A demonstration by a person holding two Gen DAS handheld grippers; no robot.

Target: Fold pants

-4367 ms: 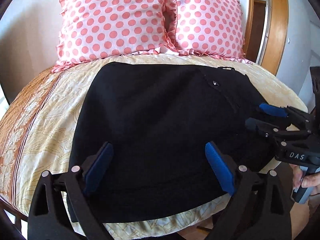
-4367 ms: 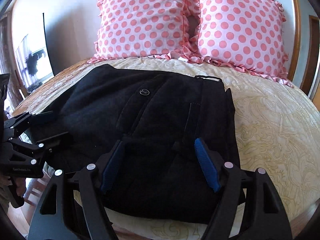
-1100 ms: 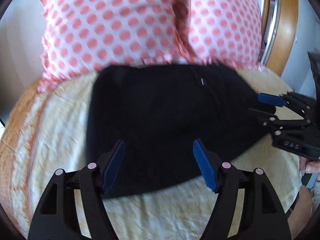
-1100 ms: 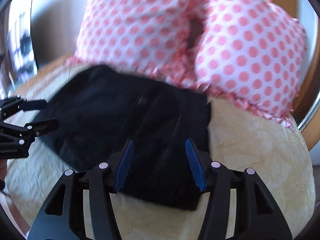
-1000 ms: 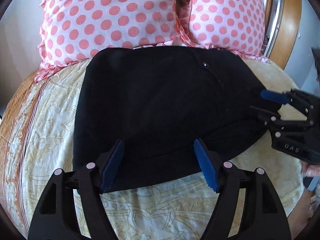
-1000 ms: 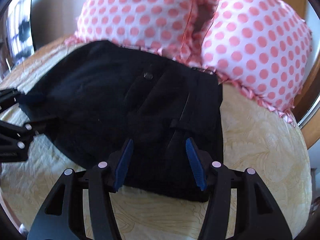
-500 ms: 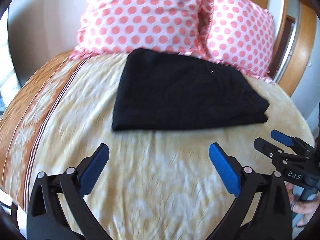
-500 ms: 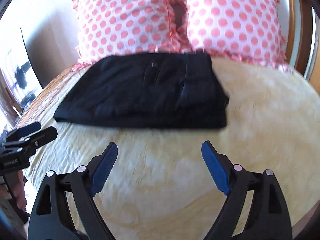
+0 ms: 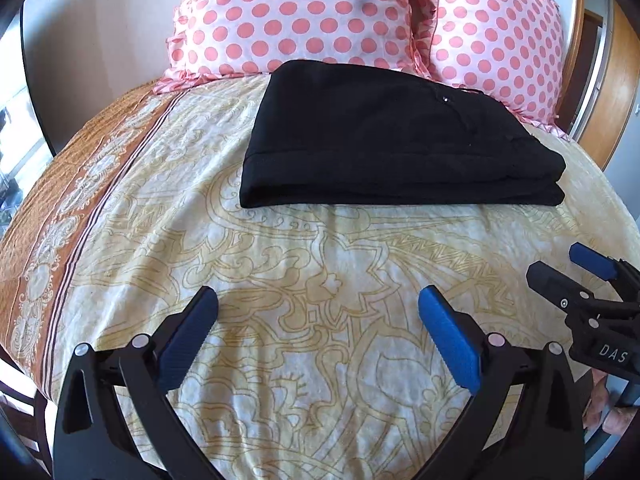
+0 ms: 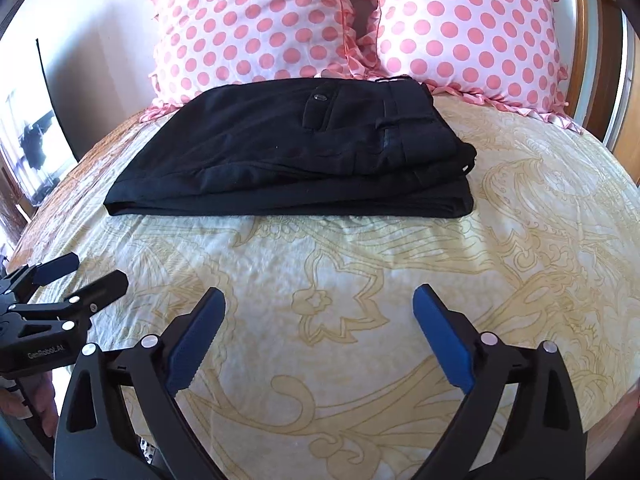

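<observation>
Left jaws: spread wide, nothing between them. The left gripper (image 9: 318,308) hangs over bare bedspread (image 9: 280,264), well short of the cloth.

Right jaws: also apart and empty. The right gripper (image 10: 319,306) sits over the near part of the bed, beside its partner; each shows at the edge of the other's view.

Pants: black pants (image 10: 288,152) lie folded into a flat stack on the far part of the bed, back edge just below the two pink polka-dot pillows (image 10: 256,20). Neither gripper touches them.

Stack detail: right wrist view shows two or three layers, the upper one set back from the lower at the right end; a buttoned pocket flap (image 10: 318,110) faces up near the waistband end. Left end is a rounded fold.

Task state (judgement): fold looks done or nearly so; any step left would be squaring the offset layers.

Handling (judgement): soft woven cloth, light, limp, not fragile. Layers will slide over each other if pulled from one side. The mattress gives under pressure, so pushing down will dent it, not pin the cloth.

Where to hold (judgement): near long edge, one gripper toward each end, pinching all layers together. The waistband end is thicker and needs a wider bite.

Risk (judgement): catching only the top layer would peel the stack open.
</observation>
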